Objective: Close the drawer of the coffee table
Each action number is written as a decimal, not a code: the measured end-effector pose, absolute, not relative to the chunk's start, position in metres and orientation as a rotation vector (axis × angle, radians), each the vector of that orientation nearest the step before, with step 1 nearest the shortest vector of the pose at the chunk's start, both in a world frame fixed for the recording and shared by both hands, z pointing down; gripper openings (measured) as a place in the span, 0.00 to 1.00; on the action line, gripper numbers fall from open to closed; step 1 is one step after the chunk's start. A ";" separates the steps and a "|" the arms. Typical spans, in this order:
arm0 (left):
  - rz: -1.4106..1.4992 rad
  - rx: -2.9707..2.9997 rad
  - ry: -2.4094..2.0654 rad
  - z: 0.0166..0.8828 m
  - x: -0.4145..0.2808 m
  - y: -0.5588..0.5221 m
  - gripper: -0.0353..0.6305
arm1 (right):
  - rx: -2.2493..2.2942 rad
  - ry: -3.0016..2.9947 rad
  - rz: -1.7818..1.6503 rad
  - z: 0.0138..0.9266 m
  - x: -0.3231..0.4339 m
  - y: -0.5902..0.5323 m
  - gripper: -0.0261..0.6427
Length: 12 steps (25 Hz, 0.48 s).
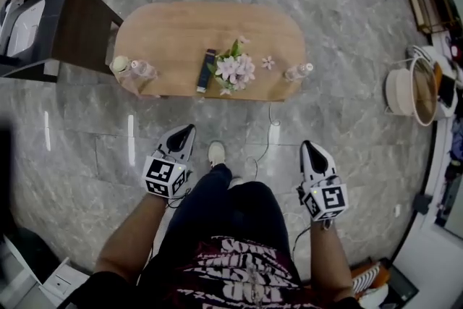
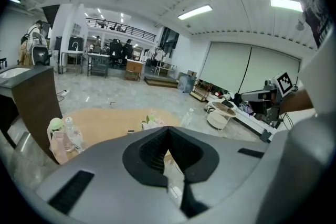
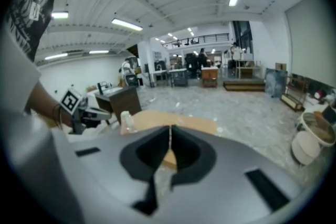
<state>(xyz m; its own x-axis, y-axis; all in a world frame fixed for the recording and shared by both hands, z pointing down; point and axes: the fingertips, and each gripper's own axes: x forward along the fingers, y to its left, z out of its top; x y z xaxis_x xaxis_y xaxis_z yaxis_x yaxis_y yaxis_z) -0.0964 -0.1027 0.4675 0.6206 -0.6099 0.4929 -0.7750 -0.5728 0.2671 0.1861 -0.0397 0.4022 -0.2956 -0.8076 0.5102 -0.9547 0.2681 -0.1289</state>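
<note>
An oval wooden coffee table [image 1: 173,32] stands on the marble floor ahead of me. No drawer shows plainly from above. My left gripper [image 1: 187,130] hangs over the floor short of the table's near edge, jaws shut and empty. My right gripper [image 1: 309,146] is level with it on the other side of the person's leg, also shut with nothing in it. In the left gripper view the closed jaws [image 2: 167,131] point at the table [image 2: 105,118]. In the right gripper view the shut jaws [image 3: 170,131] face the table [image 3: 152,118] too.
On the table top lie a dark remote [image 1: 206,70], a bunch of flowers [image 1: 235,69] and clear bottles [image 1: 141,69] [image 1: 298,71]. A dark cabinet [image 1: 72,25] stands at the left. A white round tub [image 1: 409,90] sits at the right. A white power strip [image 1: 273,132] lies on the floor.
</note>
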 end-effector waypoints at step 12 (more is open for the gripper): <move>0.715 2.335 -1.027 0.637 -0.083 -0.136 0.09 | 1.398 -2.168 0.650 0.563 0.204 -0.102 0.09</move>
